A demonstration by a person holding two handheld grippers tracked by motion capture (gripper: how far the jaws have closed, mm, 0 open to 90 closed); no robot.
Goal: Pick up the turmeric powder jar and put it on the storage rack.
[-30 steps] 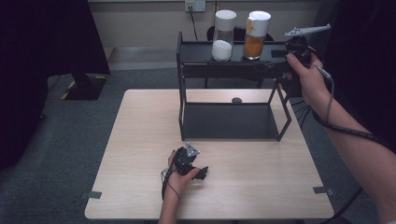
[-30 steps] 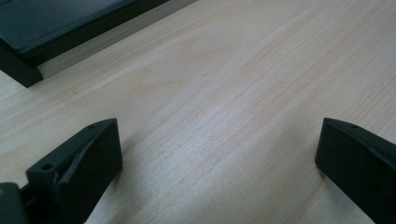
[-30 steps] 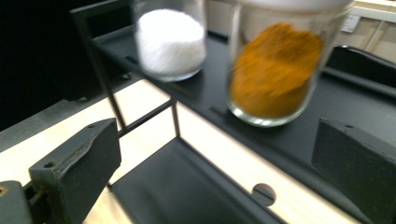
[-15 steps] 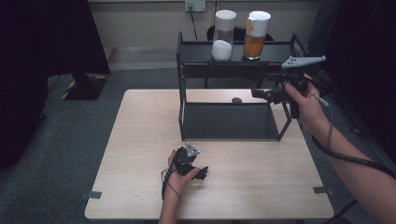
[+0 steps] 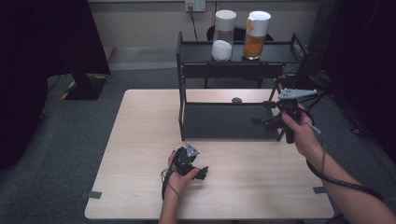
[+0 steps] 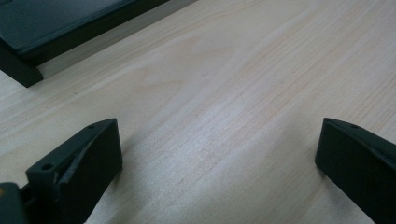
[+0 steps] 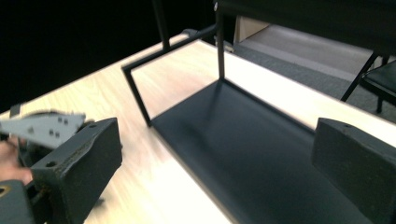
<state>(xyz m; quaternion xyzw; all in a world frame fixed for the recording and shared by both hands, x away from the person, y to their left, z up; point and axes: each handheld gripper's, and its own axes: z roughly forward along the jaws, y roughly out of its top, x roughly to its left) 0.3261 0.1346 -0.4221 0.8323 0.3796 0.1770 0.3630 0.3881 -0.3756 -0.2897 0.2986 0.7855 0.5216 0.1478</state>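
A black two-tier rack (image 5: pixel 187 84) stands at the back of the wooden table (image 5: pixel 140 140). On its top shelf are a jar of white powder (image 5: pixel 223 37) and a jar of orange powder (image 5: pixel 255 36). A hand holds my right gripper (image 5: pixel 262 114) at the rack's right end, level with the lower shelf (image 7: pixel 243 140); its jaws are wide open with nothing between them (image 7: pixel 215 133). My left gripper (image 5: pixel 201 171) rests low on the table in front of the rack, open and empty (image 6: pixel 219 135). The rack's base corner (image 6: pixel 28 70) lies ahead of it.
A small dark object (image 5: pixel 236 99) lies on the table behind the rack. The left gripper's grey plate (image 7: pixel 42 127) shows at the left of the right gripper view. Grey carpet surrounds the table, and a chair (image 7: pixel 378 79) stands beyond its far edge.
My right gripper has come down from top-shelf height to the right end of the lower shelf. The left gripper and both jars have not moved.
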